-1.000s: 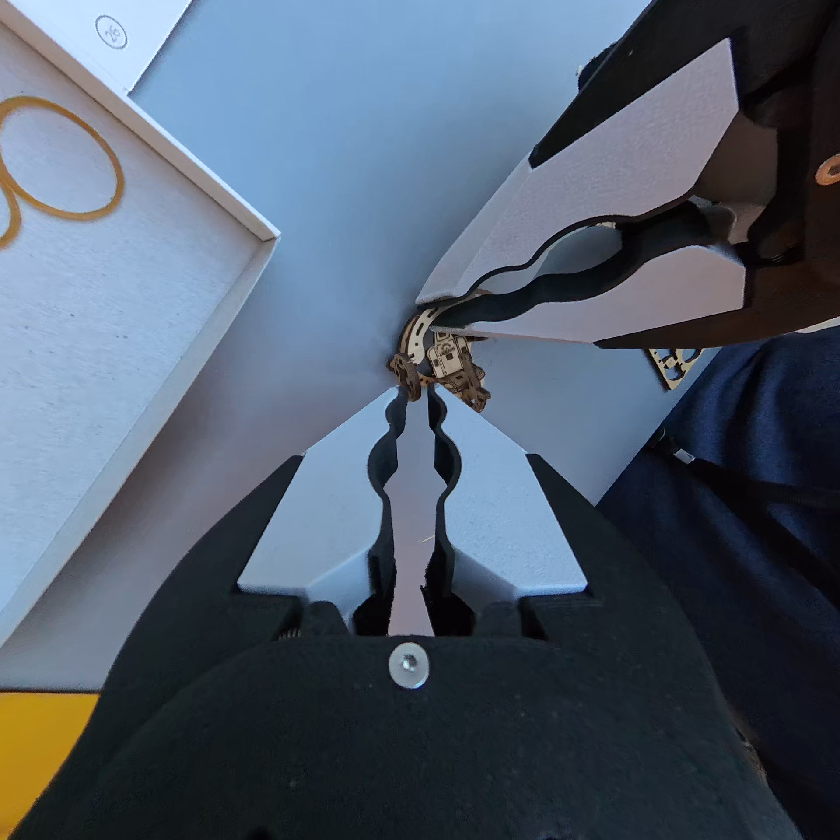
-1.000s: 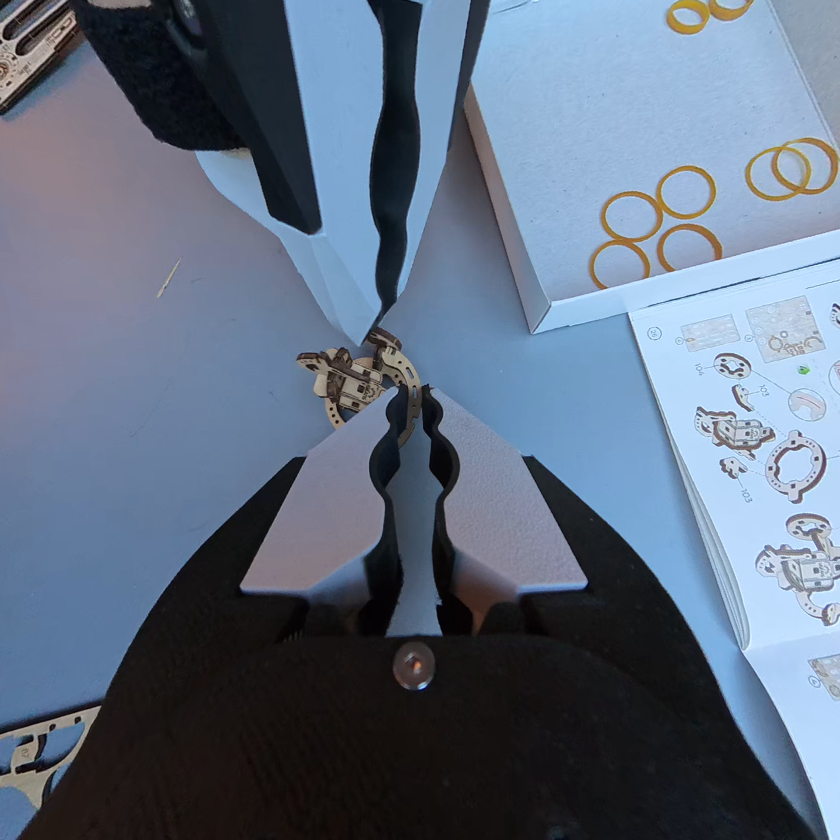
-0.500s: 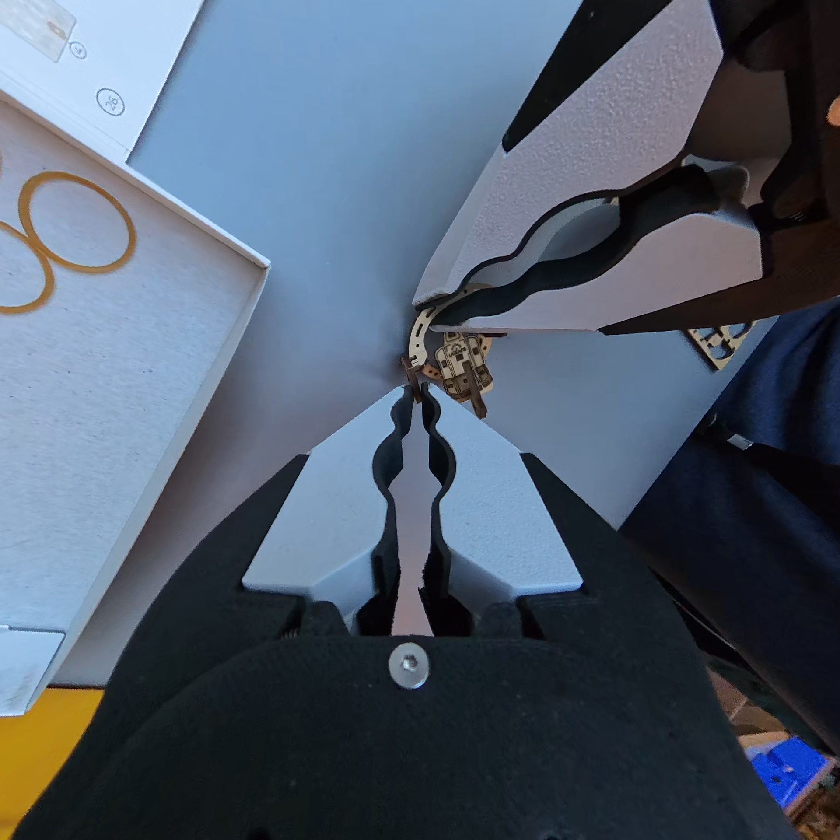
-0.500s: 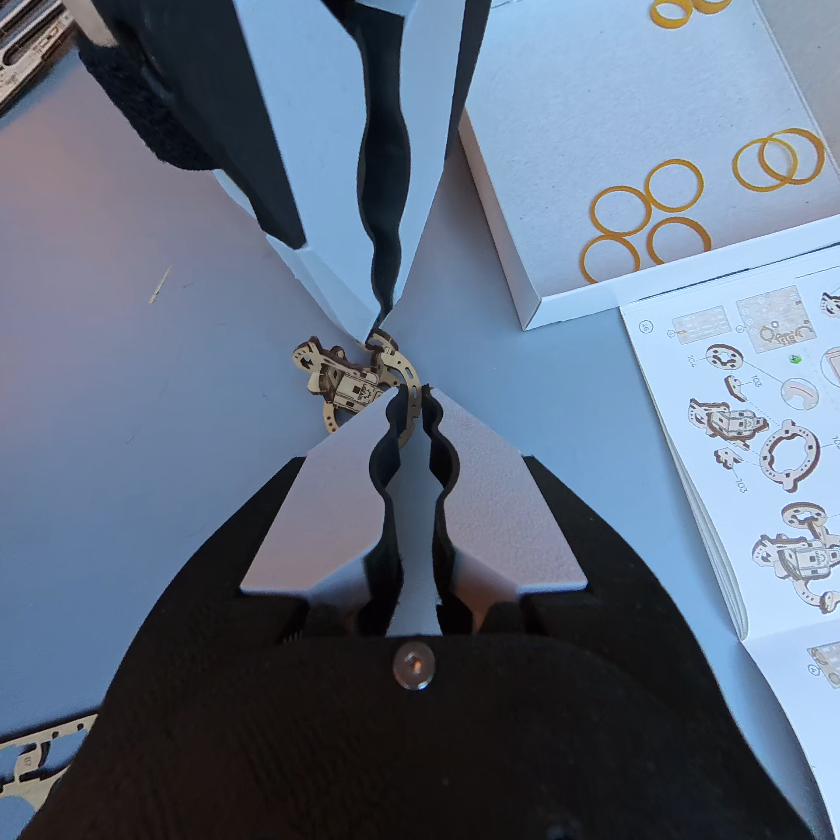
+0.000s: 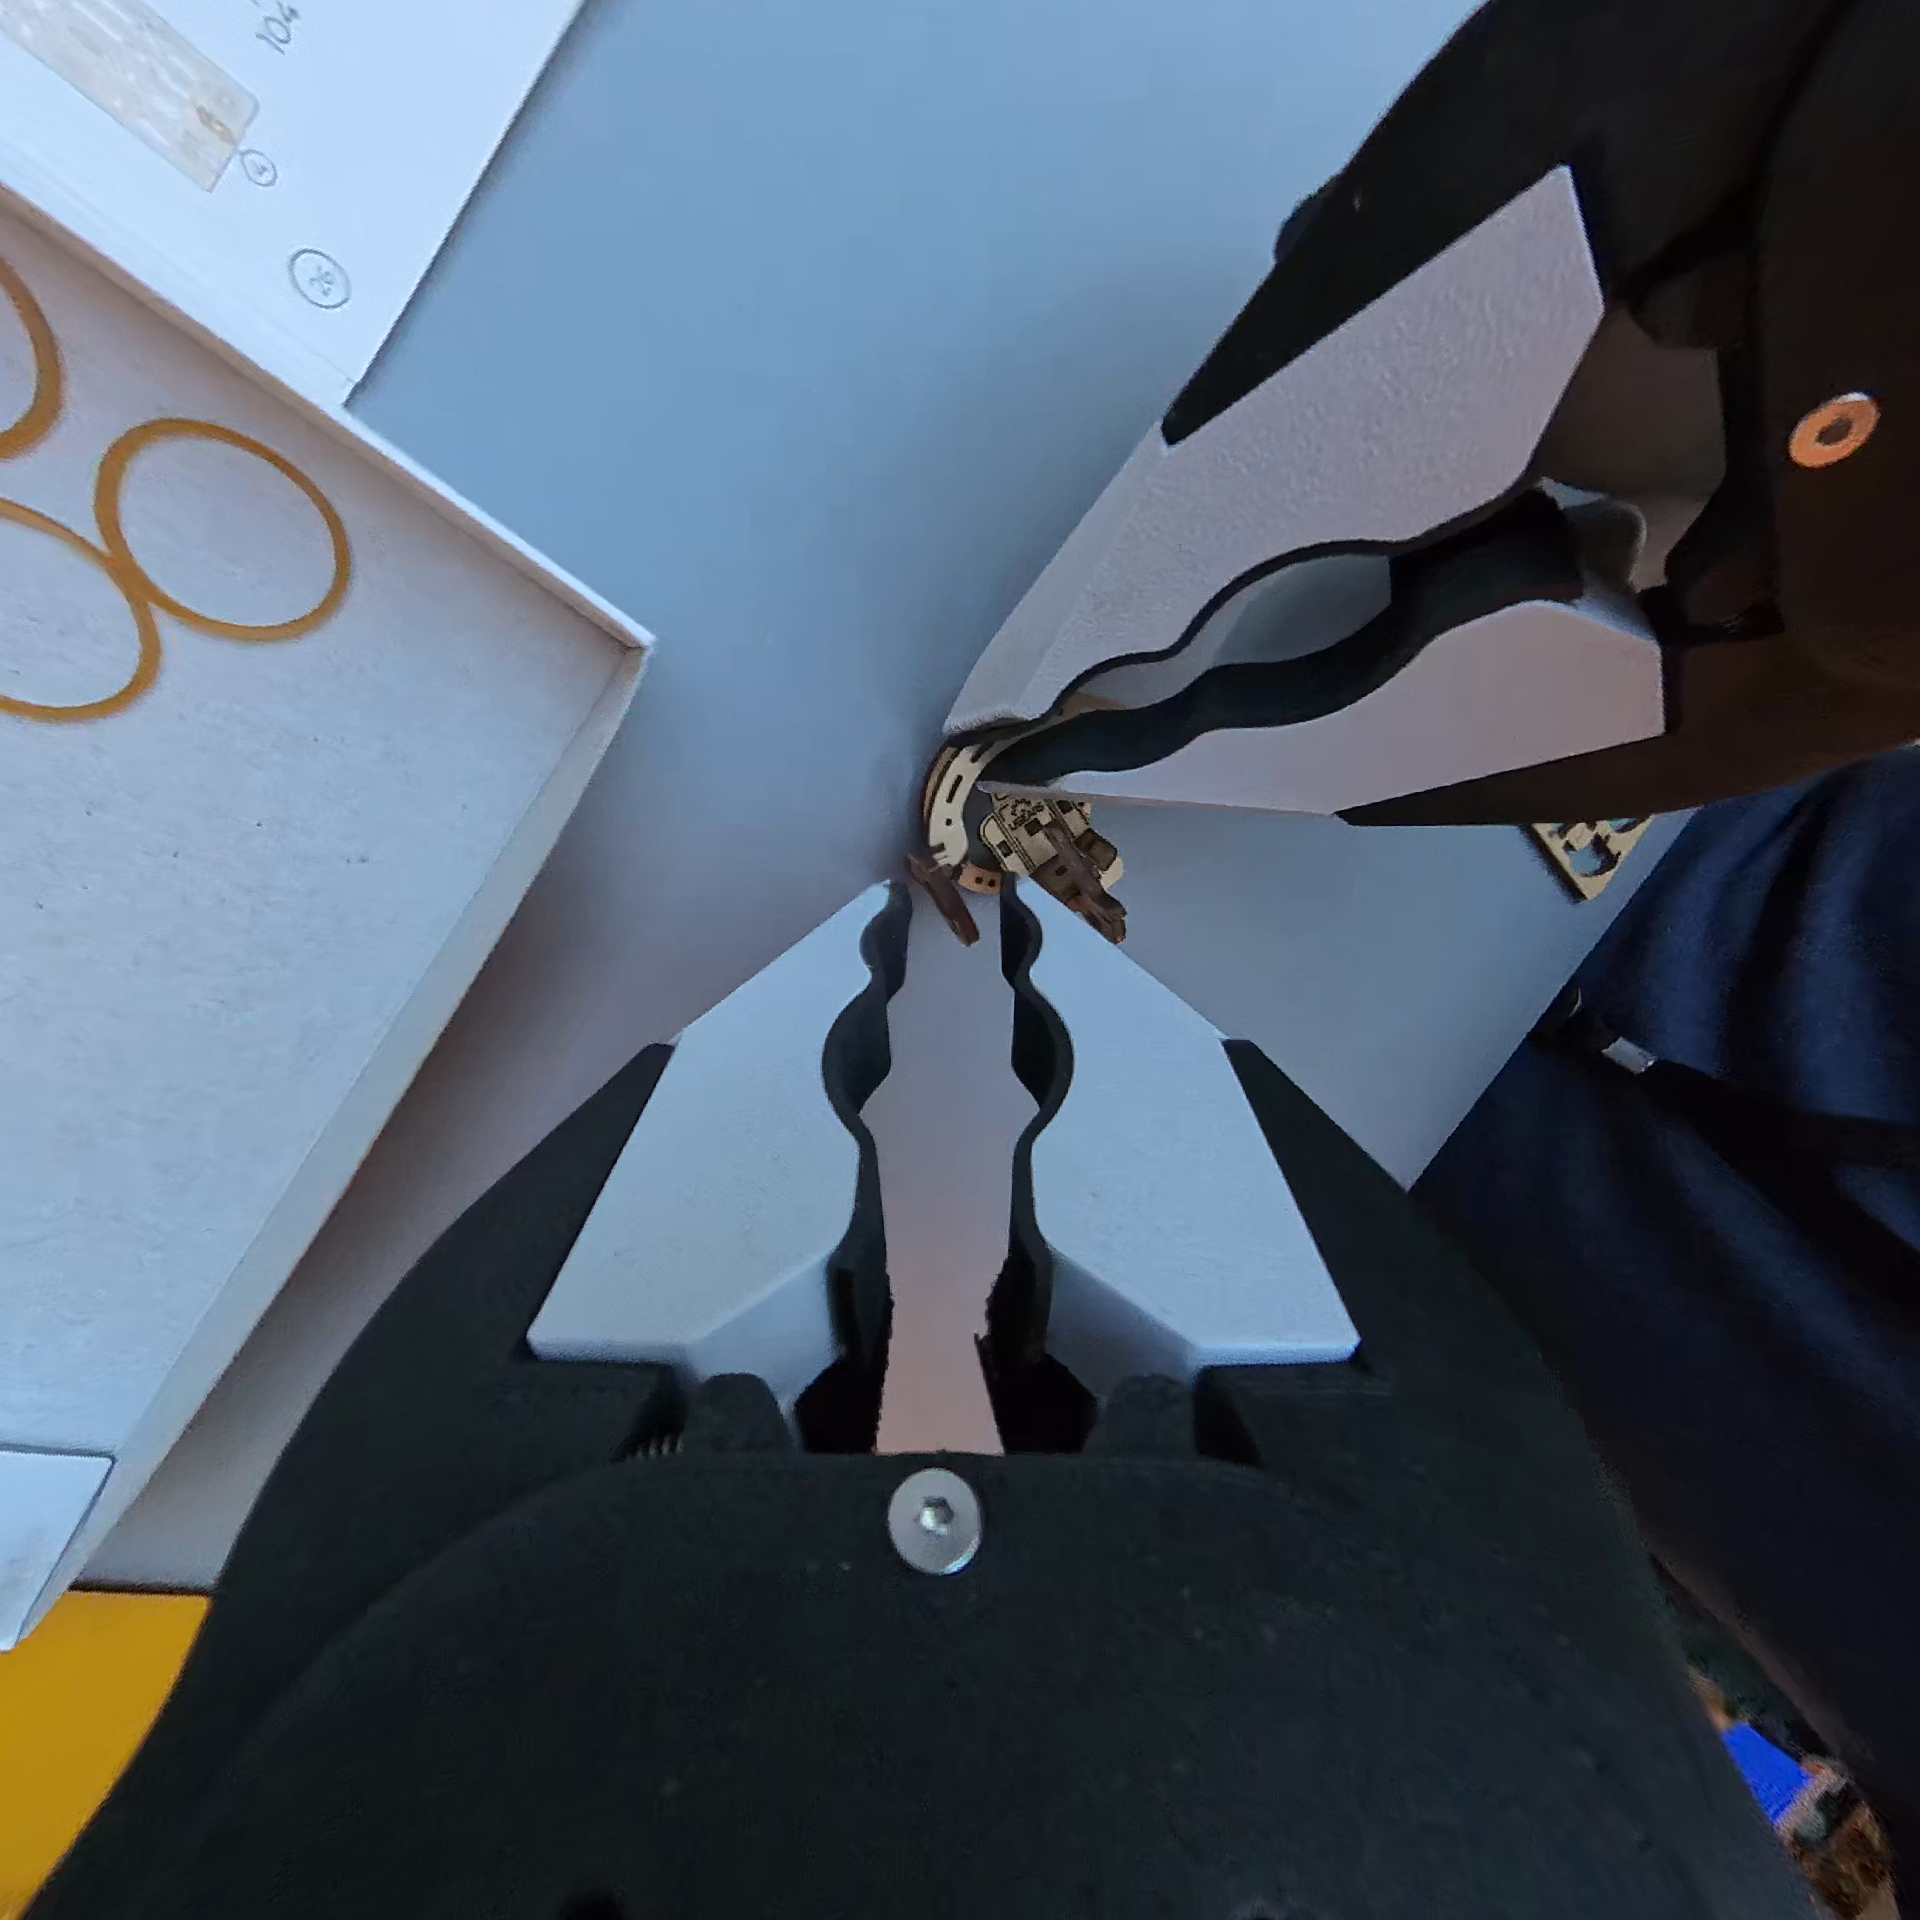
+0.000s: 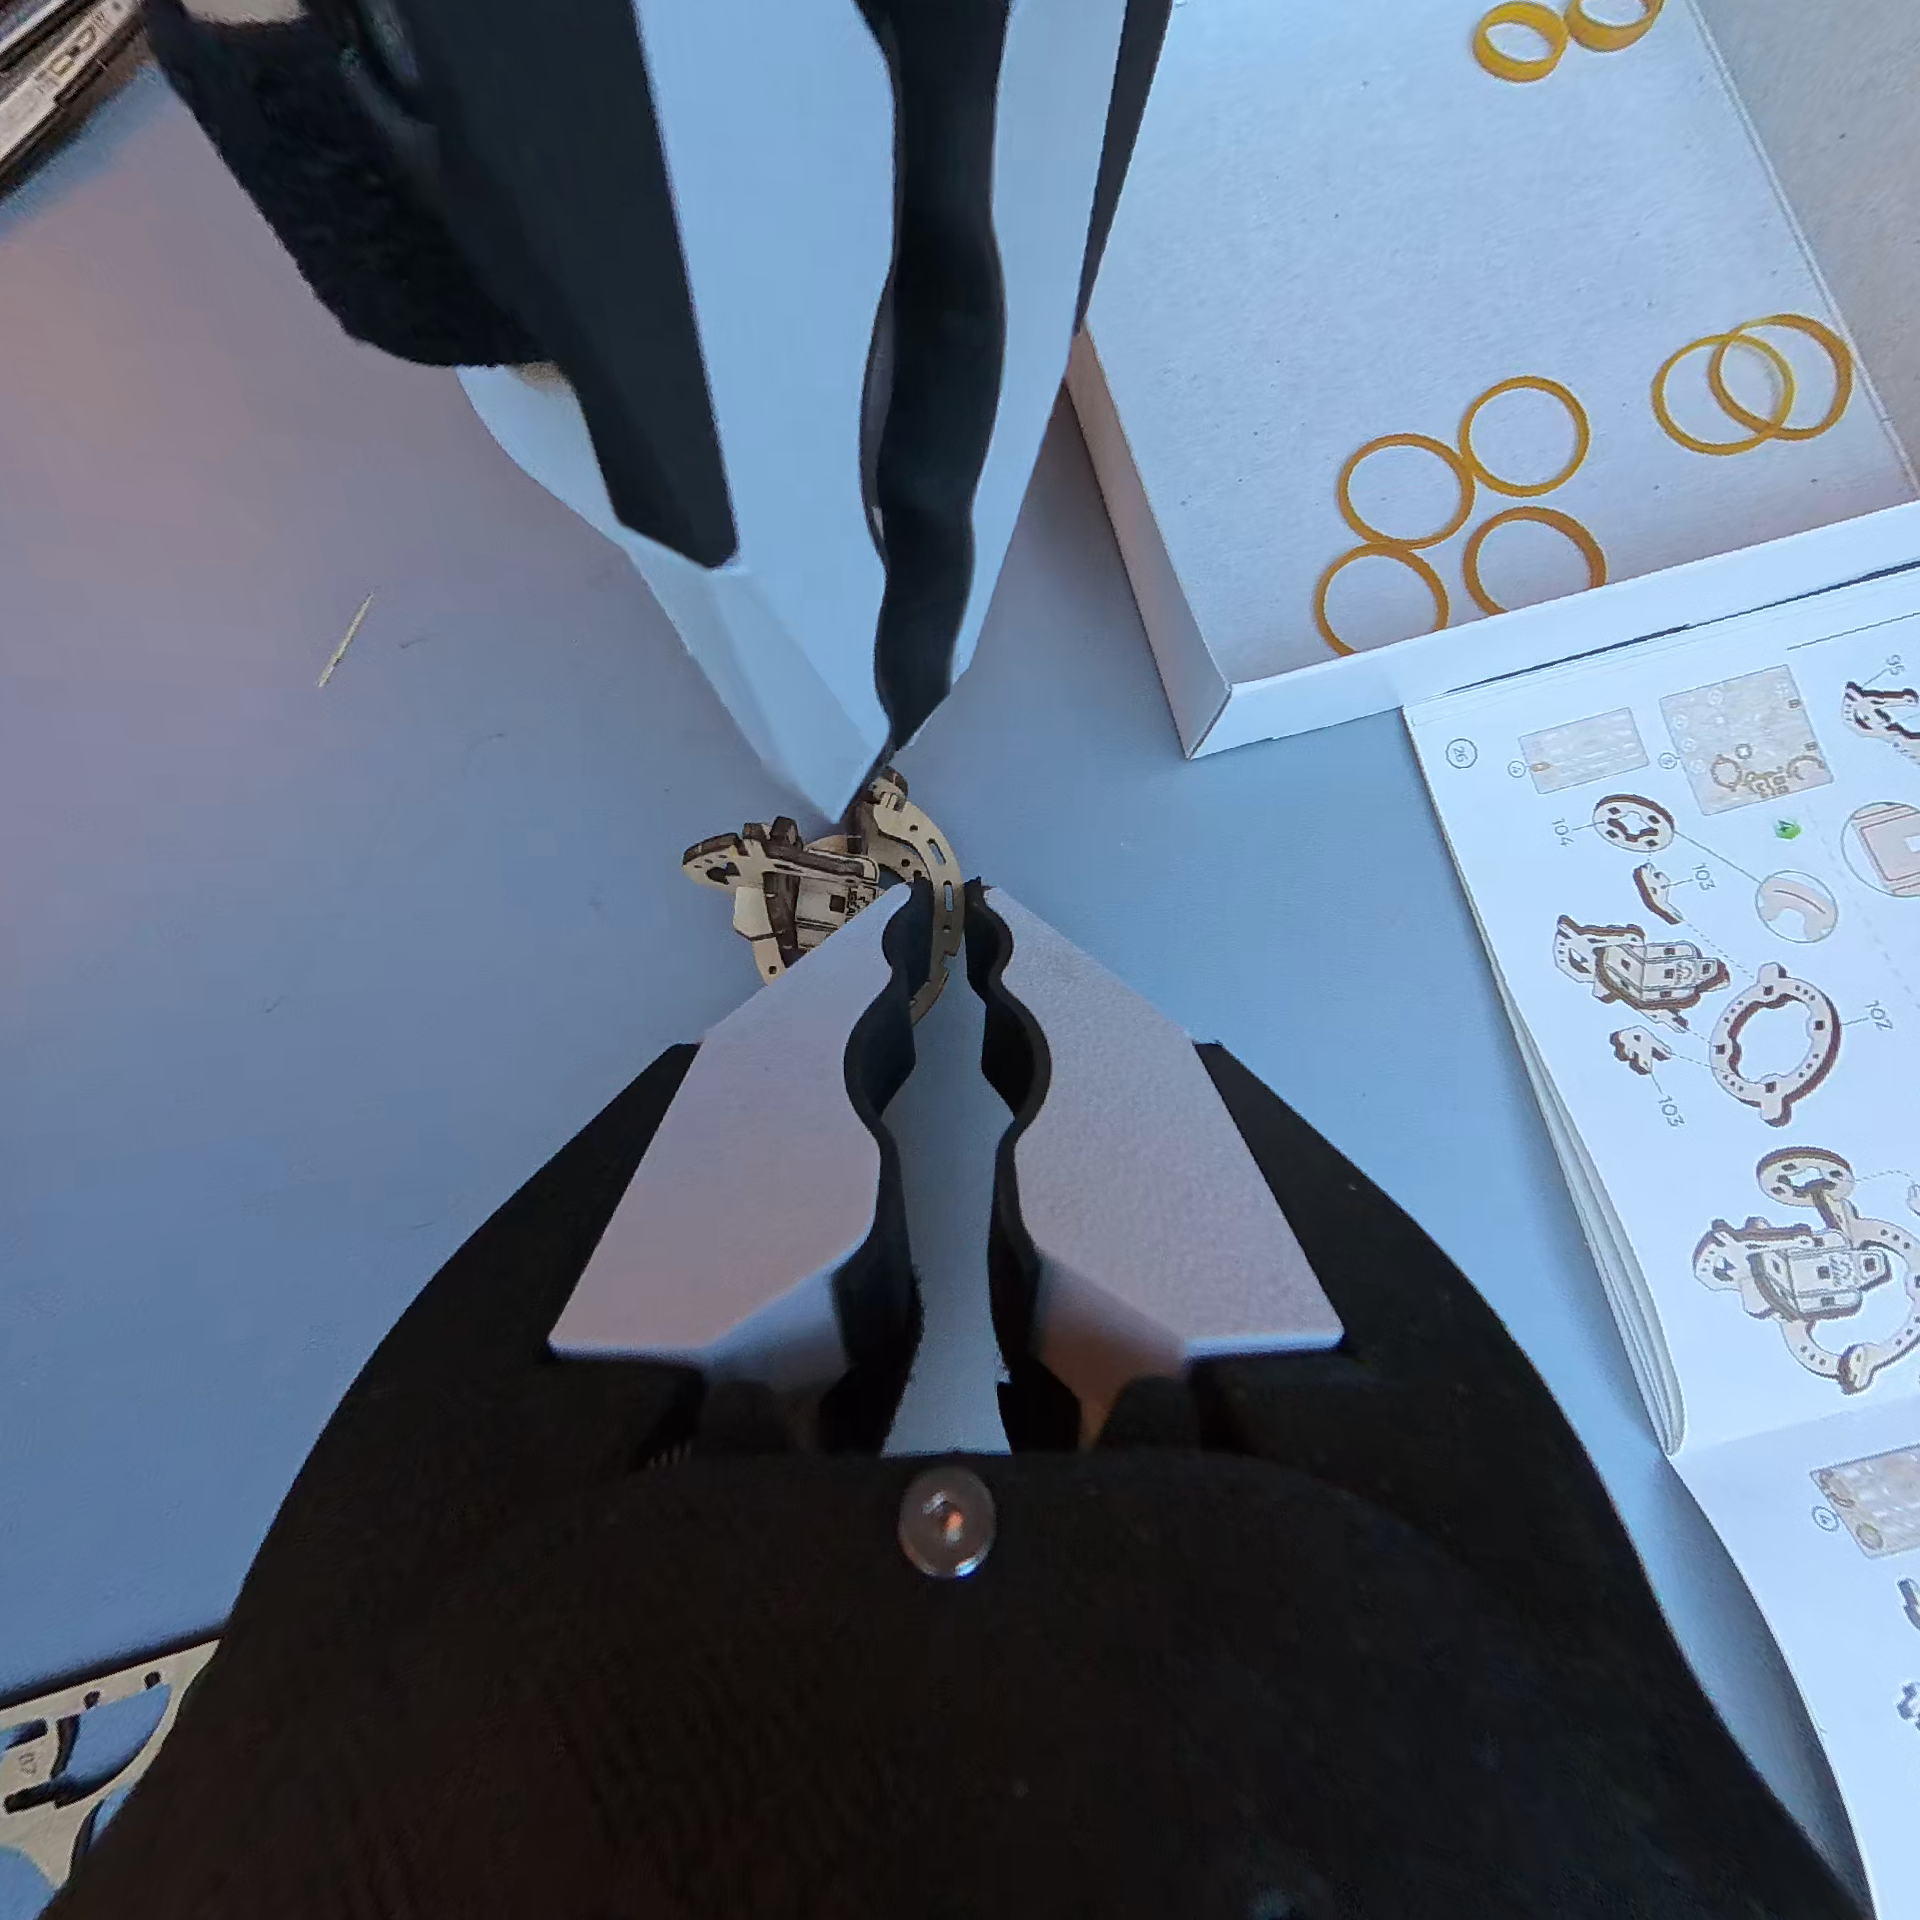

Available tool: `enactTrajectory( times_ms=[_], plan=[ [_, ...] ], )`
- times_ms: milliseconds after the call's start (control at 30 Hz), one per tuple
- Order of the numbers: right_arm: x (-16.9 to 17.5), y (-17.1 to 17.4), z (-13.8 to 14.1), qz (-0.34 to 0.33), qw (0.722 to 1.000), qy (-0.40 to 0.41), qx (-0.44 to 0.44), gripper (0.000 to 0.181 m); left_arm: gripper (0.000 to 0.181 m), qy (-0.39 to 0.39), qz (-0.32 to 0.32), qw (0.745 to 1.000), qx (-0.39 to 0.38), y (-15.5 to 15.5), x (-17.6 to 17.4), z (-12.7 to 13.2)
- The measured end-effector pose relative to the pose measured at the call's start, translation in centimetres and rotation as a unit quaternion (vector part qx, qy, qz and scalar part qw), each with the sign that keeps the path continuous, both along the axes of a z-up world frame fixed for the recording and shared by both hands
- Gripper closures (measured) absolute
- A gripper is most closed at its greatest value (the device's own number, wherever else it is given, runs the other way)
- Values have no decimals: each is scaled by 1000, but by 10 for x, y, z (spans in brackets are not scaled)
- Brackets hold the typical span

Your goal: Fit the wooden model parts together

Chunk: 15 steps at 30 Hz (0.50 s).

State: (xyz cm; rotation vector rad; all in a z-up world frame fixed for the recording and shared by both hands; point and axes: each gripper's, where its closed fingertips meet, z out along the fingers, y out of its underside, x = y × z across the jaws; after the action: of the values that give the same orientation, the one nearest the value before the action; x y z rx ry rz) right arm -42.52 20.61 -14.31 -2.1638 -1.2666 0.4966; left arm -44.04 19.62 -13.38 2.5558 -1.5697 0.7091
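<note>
A small wooden model (image 6: 800,894), a box-like figure set in a curved ring (image 6: 928,844), hangs just above the grey table. My right gripper (image 6: 940,890) is shut on the ring's rim. In the left wrist view the right gripper (image 5: 971,743) comes in from the upper right with the model (image 5: 1039,842) at its tips. My left gripper (image 5: 951,894) stands narrowly open. A small dark wooden tab (image 5: 943,896) on the ring's end sits tilted between its tips. In the right wrist view the left gripper (image 6: 883,779) points down onto the ring's top.
A white box lid (image 6: 1351,260) with several yellow rubber bands (image 6: 1522,436) lies at the right, an open instruction booklet (image 6: 1714,1039) beside it. A cut-out wooden sheet (image 6: 83,1725) lies near left. A person's dark blue clothing (image 5: 1714,1143) is at the table edge. The grippers are tip to tip, or close to it.
The gap between my left gripper's fingers has widened a little around the tab. The model has turned slightly in the right gripper's hold. The right gripper stays shut on the ring.
</note>
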Motion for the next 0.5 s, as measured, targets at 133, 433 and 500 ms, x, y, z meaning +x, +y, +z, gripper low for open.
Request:
enactTrajectory(
  times_ms=[133, 433, 500],
  plan=[
    [-1, 0, 0, 2, 1000, 2, -2, 177, 160, 8, 10, 1000, -3, 2, -1, -2],
    [-2, -1, 0, 5, 1000, 3, -4, 177, 163, 27, 20, 999, 5, 4, 5, -6],
    [-2, -1, 0, 7, 1000, 2, -4, 177, 163, 35, 24, 999, 5, 5, 4, -7]
  ],
)
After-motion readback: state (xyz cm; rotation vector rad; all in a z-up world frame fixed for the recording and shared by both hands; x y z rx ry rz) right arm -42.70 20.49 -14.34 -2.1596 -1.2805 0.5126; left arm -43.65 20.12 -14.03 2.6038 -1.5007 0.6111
